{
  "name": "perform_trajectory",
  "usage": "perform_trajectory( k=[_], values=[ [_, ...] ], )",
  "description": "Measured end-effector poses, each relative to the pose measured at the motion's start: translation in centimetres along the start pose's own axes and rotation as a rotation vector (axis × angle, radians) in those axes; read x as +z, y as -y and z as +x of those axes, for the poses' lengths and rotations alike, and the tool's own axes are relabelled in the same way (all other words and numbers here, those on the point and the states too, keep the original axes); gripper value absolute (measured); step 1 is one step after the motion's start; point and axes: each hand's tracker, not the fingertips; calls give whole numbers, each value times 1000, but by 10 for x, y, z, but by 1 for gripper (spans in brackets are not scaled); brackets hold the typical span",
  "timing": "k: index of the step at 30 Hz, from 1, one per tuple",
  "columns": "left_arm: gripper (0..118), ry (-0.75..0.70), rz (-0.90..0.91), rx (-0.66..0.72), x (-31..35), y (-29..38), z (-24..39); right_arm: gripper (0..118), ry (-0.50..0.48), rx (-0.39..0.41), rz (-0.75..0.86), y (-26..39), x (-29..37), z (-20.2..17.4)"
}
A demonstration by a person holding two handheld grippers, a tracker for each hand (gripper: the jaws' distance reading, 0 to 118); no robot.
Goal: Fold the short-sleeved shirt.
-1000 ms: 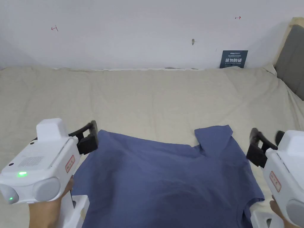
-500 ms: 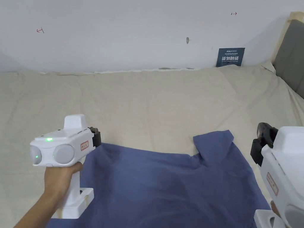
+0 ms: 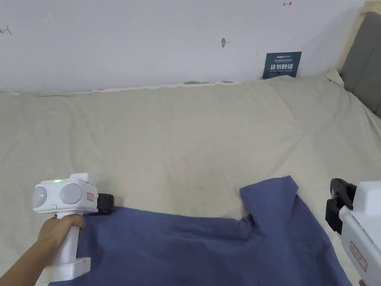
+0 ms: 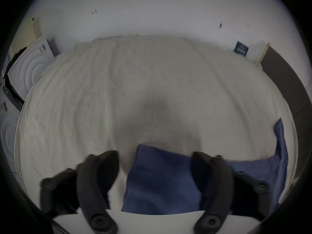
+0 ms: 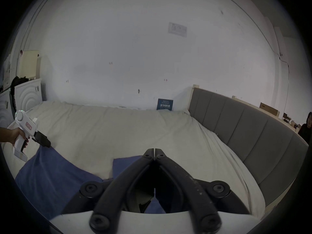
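Blue short-sleeved cotton shirt (image 3: 208, 249) lies flat on the beige bed (image 3: 186, 141), its far-left corner between the left tool's (image 4: 154, 163) spread jaws, nearer than the right tool (image 5: 154, 150), closed on nothing.

plain blue shirt (image 3: 208, 249), beige bedsheet (image 3: 178, 141), grey headboard (image 3: 362, 63)

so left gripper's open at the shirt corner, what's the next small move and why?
Probably ease the left gripper down and shut it on the shirt corner. Its jaws stand open with that corner lying flat between them on the bed sheet, ungripped. The right gripper is shut, empty.
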Motion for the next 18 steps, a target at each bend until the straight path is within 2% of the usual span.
perform_trajectory(
  k=[2,4,5,6,7,10,11,12,13,16,18],
  values=[
    [58,-36,-6,-49,-5,6,5,1,-13,-22,-50,5,-14,6],
    [51,-30,48,-81,2,9,10,1,-37,-40,-119,10,-32,10],
    [37,-24,44,-92,6,9,13,6,-37,-46,-155,12,-43,14],
    [17,-39,54,-119,10,9,15,13,-63,-63,-197,14,-55,16],
    [4,-21,60,-128,13,10,15,20,-72,-75,-235,15,-66,19],
    [4,-19,113,-131,32,13,17,70,-116,-136,-379,26,-109,23],
    [4,-13,147,-124,38,13,16,91,-115,-142,-431,31,-123,24],
    [4,4,176,-109,48,14,14,101,-104,-132,-471,37,-136,23],
    [4,30,195,-95,58,14,13,105,-89,-139,-499,46,-151,26],
    [4,69,255,-71,82,17,5,98,-8,-130,-630,66,-179,27],
    [4,85,269,-65,95,19,2,78,16,-99,-704,80,-184,28]
  ],
)
